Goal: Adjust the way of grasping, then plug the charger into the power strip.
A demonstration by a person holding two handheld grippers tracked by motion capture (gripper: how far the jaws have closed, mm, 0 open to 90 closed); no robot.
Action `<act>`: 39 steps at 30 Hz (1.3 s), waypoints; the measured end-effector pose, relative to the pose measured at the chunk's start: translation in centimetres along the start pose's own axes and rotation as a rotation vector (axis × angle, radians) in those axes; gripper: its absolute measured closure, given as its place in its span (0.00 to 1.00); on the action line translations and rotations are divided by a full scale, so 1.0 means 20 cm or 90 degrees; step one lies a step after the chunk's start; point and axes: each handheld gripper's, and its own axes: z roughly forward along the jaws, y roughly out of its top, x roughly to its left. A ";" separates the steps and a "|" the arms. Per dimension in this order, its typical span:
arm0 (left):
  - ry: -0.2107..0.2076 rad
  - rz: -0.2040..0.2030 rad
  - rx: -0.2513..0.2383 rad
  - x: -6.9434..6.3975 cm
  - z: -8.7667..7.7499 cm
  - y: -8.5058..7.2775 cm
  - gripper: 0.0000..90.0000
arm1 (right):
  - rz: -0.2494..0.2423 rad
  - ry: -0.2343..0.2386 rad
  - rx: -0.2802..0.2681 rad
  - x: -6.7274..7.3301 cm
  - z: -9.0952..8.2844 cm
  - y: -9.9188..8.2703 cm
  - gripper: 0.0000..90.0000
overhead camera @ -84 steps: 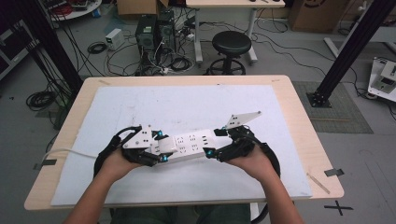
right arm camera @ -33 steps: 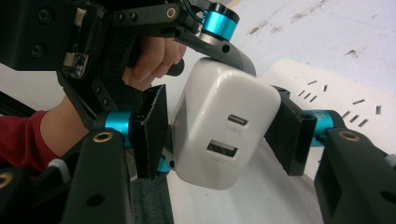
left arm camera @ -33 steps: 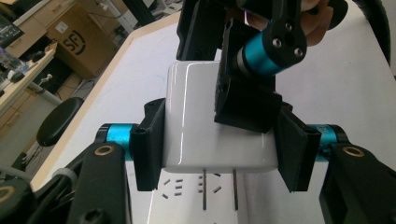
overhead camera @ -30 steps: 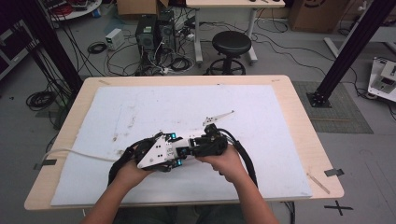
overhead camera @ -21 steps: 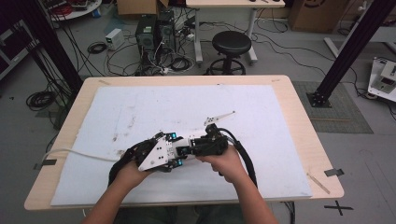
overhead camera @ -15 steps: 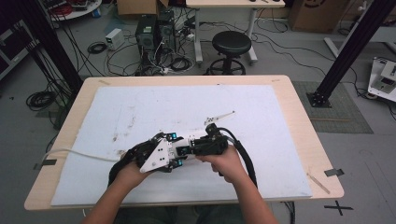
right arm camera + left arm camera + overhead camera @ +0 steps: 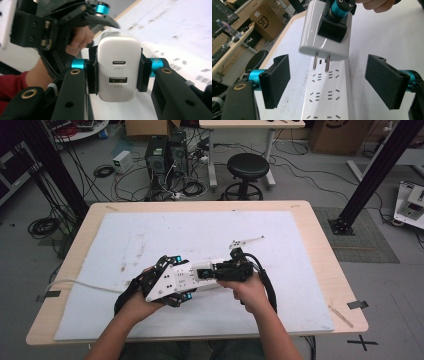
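Left gripper point(image 7: 329, 82) just opened; charger point(image 7: 118, 70) ports visible.

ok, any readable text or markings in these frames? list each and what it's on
"USB-C": under the upper port on the white charger, clear.
"USB-A", probably: under the lower port on the same charger, too faint to be sure.
"SF", apparently, inside a round logo: on the cardboard box, blurred.
Power strip: socket slots, no readable text.
High view: any print is too small to read.
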 end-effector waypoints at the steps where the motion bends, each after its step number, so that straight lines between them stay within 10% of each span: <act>1: 0.000 0.000 0.000 0.00 0.00 0.00 0.23 | 0.000 0.000 0.000 0.00 0.00 0.00 0.70; 13: 0.012 -0.061 0.052 0.15 -0.14 -0.06 0.23 | -0.047 -0.089 0.020 -0.02 -0.14 0.08 0.70; 39: -0.012 -0.202 0.177 0.50 -0.37 -0.30 0.22 | -0.094 -0.167 0.077 -0.01 -0.29 0.17 0.70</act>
